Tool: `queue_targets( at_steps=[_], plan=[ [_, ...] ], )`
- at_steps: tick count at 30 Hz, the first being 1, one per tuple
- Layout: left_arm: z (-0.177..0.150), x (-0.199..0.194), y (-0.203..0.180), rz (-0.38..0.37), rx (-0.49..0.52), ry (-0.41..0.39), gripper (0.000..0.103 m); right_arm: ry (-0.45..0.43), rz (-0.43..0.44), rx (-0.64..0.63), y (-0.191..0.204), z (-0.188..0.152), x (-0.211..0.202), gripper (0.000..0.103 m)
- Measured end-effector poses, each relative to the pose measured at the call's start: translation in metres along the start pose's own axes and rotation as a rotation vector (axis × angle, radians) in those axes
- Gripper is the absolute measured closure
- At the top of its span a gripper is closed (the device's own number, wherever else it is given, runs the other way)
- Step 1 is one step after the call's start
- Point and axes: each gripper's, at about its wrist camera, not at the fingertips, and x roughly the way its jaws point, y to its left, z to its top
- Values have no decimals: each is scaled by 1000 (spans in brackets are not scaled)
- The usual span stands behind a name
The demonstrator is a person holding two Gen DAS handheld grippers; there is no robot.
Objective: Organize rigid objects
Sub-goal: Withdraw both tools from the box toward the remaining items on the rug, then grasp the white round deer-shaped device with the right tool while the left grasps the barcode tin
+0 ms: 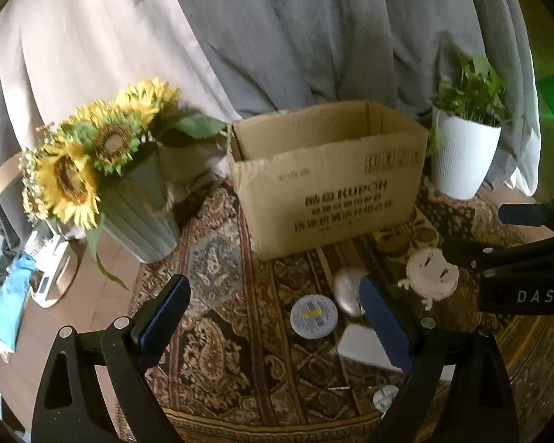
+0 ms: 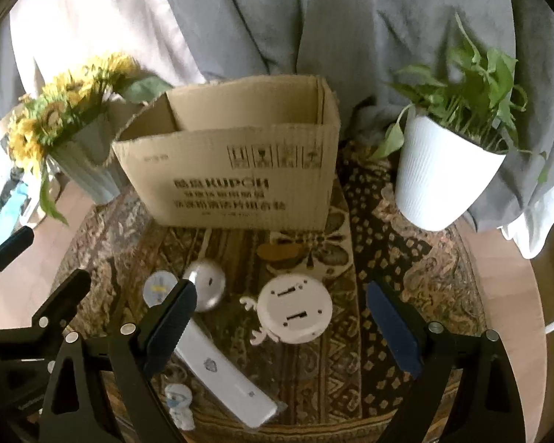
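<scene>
An open cardboard box stands at the back of a patterned cloth. In front of it lie a white round device with antlers, a silver oval mouse, a round badge, a long white flat case and a small figurine. My left gripper hangs open over bare cloth, left of the badge. My right gripper is open, its fingers either side of the antlered device, above it.
A vase of sunflowers stands left of the box, and a white potted plant stands right of it. Grey and beige curtains hang behind. The round wooden table's edge curves at the right.
</scene>
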Motion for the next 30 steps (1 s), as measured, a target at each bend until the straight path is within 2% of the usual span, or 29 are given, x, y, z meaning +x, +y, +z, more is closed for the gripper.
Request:
queue_targets(
  at_steps=[8,22,30],
  plan=[
    [-14,27,-11,-24,17,80,10,80,6,-6,-4,-13,25,9],
    [-34,83,-20,-80,-2,205,19,207,1,-20,-9,-25,74,9],
    [-37,106,-20,-94,-23,260,26,243,-3,-24,-7,-27,93,9]
  ],
)
